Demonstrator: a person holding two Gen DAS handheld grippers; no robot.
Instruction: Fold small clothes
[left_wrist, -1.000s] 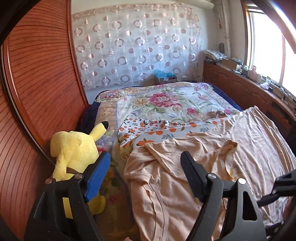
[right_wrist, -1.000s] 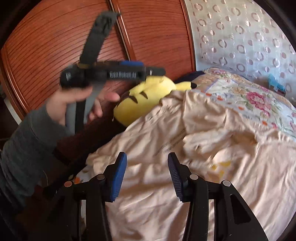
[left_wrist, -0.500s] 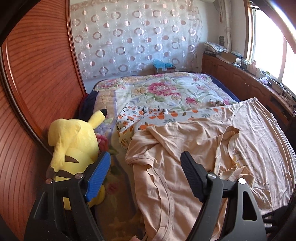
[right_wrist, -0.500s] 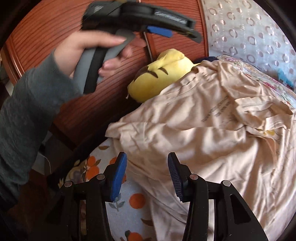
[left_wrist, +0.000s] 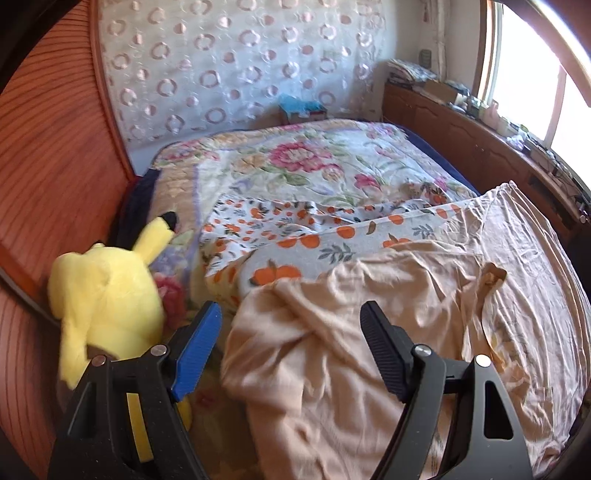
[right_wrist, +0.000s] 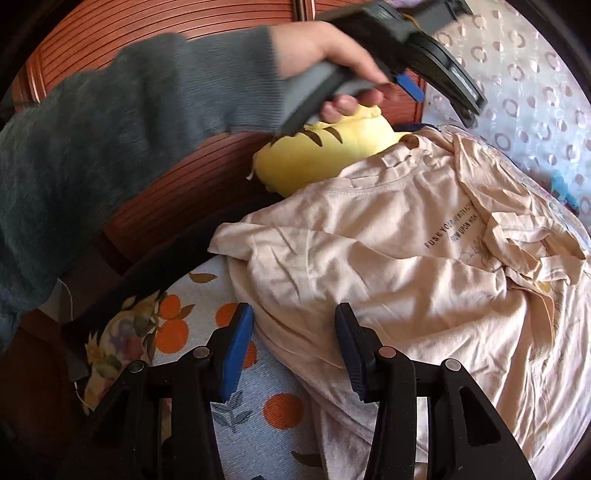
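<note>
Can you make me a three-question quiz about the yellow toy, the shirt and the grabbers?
1. Where is the yellow Pikachu plush?
A. between the wooden wall and the shirt
B. on the windowsill
C. on top of the shirt

2. What colour is the T-shirt?
A. green
B. peach
C. black

3. How is the right gripper?
A. shut on the shirt
B. open, holding nothing
C. holding the plush

Answers:
1 A, it sits against the reddish wooden wall beside the shirt.
2 B, the cloth is pale peach with dark lettering.
3 B, its fingers stand apart with the shirt edge only lying below.
</note>
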